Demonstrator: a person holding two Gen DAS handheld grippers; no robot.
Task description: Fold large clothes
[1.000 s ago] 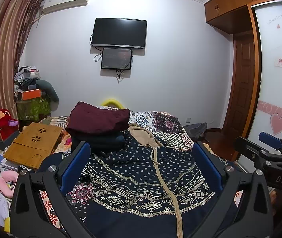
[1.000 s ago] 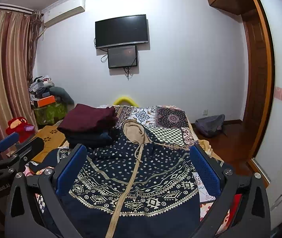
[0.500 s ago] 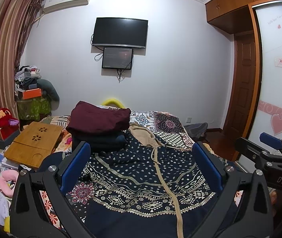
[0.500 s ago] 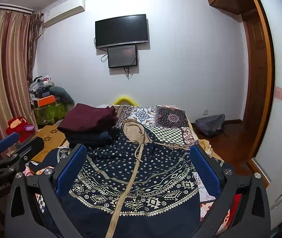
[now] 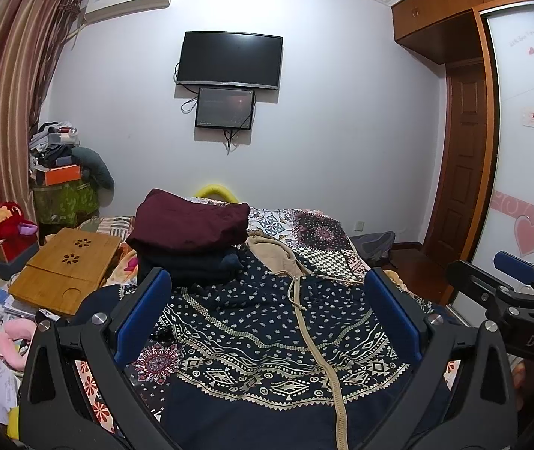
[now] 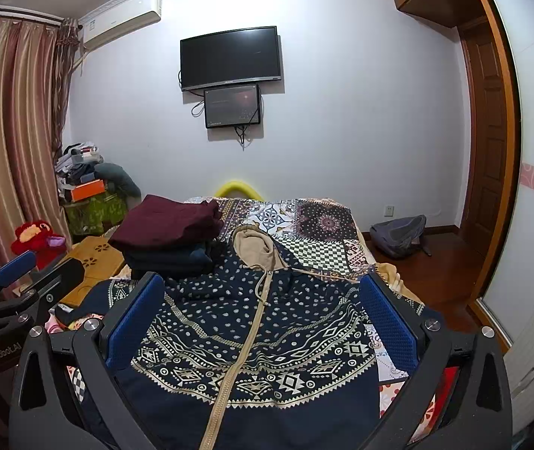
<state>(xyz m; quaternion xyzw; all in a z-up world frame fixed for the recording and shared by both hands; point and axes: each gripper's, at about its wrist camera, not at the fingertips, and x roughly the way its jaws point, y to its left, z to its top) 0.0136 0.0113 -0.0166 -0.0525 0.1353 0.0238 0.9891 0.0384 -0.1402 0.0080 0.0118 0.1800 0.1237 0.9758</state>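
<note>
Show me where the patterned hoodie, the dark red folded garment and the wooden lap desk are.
patterned hoodie (image 5: pixel 267 322), left wrist view, chest panel.
dark red folded garment (image 5: pixel 191 221), left wrist view, top face.
wooden lap desk (image 5: pixel 68 266), left wrist view, top board.

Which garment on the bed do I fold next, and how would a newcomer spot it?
On the patchwork-covered bed below the wall-mounted black television, it is the navy hooded jacket spread flat nearest the cameras. Unlike the folded maroon garment stacked beside it, it has cream geometric bands, a tan zipper and a tan-lined hood.
</note>
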